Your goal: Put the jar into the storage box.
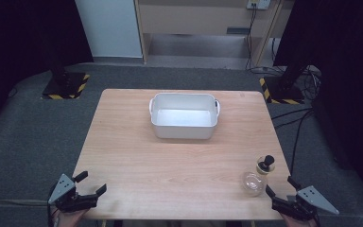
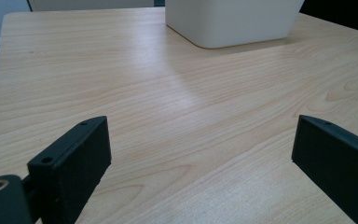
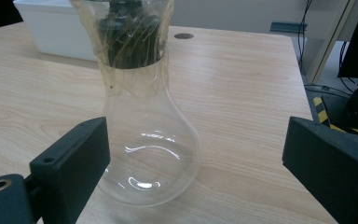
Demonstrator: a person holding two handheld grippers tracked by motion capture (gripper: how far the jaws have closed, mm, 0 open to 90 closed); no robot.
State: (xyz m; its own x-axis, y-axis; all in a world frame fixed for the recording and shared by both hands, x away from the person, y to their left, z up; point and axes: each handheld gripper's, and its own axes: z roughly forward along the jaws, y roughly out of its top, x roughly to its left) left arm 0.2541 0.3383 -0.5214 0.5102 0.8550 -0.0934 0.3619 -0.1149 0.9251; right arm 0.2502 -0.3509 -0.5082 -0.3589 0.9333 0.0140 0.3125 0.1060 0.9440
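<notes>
The left gripper [image 1: 90,183] hovers at the table's [image 1: 170,161] near-left corner, jaws wide. The right gripper [image 1: 280,187] sits at its near-right corner, jaws also spread.

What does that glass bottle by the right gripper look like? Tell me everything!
The glass bottle is clear, with a round, bulging belly and a narrower neck. It looks empty. A black stopper sits in its mouth, and yellowish see-through tape or film is wrapped around the neck. It stands upright on the wooden table, near the front right corner. The right gripper is just behind it, jaws open, not touching it. Nothing else touches it.
</notes>
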